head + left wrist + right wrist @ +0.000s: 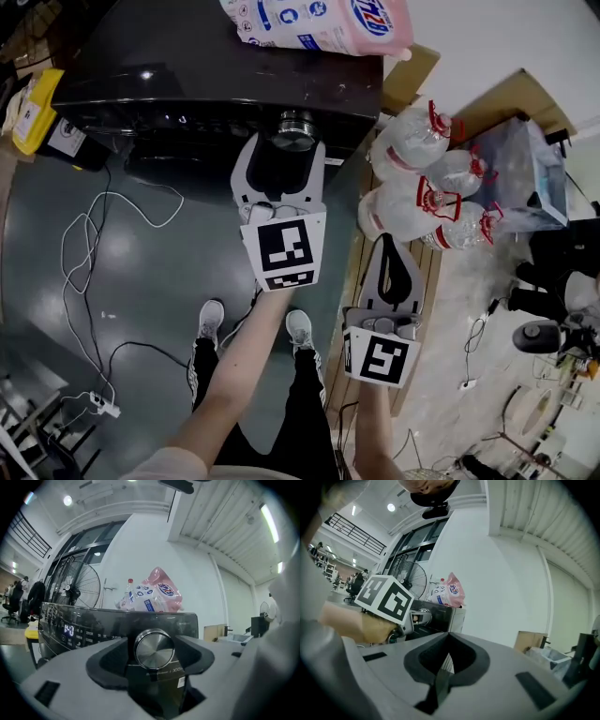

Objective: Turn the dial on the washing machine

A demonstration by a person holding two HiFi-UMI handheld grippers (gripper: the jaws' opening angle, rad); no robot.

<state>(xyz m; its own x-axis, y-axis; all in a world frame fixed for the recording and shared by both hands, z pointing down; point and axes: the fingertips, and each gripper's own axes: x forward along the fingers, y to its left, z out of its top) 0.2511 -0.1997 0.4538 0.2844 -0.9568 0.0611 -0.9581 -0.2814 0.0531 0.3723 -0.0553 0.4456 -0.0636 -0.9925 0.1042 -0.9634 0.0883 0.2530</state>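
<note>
Floor (37, 234): dark grey and glossy, with a white power strip (101, 405) lying at the lower left and its cable looping across.
Washing machine (187, 66): dark, with a shiny top, standing at the upper middle of the head view.
Display (68, 630): lit digits on the front panel, well left of the dial.
Left gripper (286, 150): held up to the front panel with its jaws open, one on each side of the dial and a gap showing between each pad and the rim.
Dial (154, 648): round, brushed metal, on the right part of the front panel, between the left jaws.
Detergent pouch (323, 21): pink, lying on the machine's top towards its right edge.
Right gripper (387, 242): lower and to the right, apart from the machine, with its jaws closed tip to tip on nothing.
Water bottles (422, 178): clear with red caps, clustered just right of the machine.
</note>
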